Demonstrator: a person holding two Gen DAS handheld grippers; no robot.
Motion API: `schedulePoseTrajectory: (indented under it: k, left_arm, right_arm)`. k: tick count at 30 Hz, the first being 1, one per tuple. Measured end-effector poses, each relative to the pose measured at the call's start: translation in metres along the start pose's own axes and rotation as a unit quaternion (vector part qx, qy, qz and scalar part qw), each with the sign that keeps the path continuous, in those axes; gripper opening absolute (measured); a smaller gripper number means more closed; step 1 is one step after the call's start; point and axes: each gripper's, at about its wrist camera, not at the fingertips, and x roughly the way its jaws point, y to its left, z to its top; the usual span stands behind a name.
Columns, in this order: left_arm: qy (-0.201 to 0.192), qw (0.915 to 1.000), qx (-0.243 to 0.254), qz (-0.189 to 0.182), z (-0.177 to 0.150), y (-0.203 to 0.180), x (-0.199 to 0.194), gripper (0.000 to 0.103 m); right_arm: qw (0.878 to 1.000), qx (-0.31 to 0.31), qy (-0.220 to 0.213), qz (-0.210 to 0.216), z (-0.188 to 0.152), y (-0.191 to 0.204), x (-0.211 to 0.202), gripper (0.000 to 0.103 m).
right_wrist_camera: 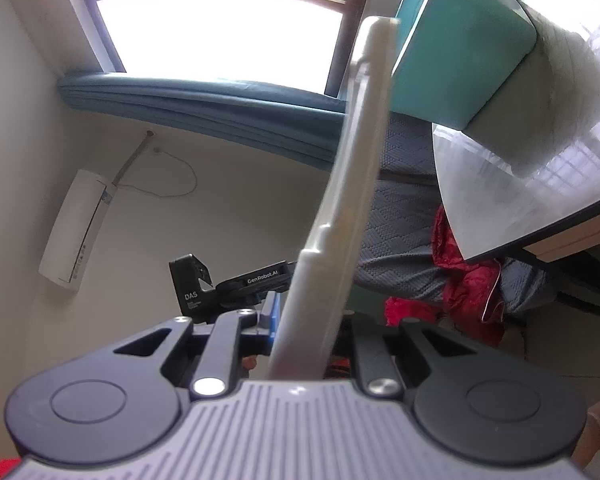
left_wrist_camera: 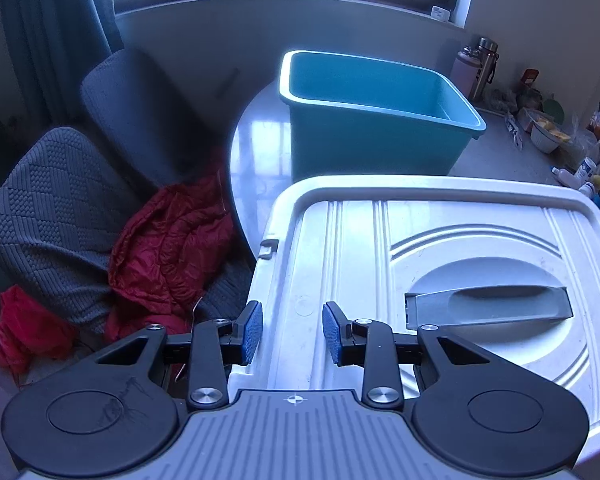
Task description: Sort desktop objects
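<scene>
Looking down from the left wrist, the white lid lies broad and nearly flat under the left gripper, its grey recessed handle and raised ribs in plain sight. The two blue pads stand partly apart over the lid's near left edge with nothing pressed between them. Beyond the lid the teal bin sits open on the pale glossy table, apart from the lid. Far right on the table lies a clutter of bottles and food tubs, too small to sort out. A red jacket is heaped on a grey quilted chair at the left.

The right wrist view shows the same lid only edge-on, a thin pale slab running up from the right gripper, whose fingers are drawn narrow on its rim. One blue pad peeks out on the left; the other is hidden behind the lid. The other gripper's black body shows past the slab. The bin and table appear tilted at upper right, and only here a wall air conditioner appears. The lid's face is unseen from this side
</scene>
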Motion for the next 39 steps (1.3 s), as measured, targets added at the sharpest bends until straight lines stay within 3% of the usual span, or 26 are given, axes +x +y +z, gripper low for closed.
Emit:
schedulePoseTrajectory:
  k: [17,39]
  left_arm:
    - [0.008,0.9999,0.006,0.014,-0.005,-0.004,-0.006,0.034]
    - [0.003,0.9994,0.017,0.03,0.018,-0.009,-0.017,0.034]
  right_arm:
    - [1.0,0.008,0.006,0.006,-0.002,-0.002,-0.003,0.017]
    - [1.0,0.0,0.008,0.019,0.015,0.003,-0.001,0.017]
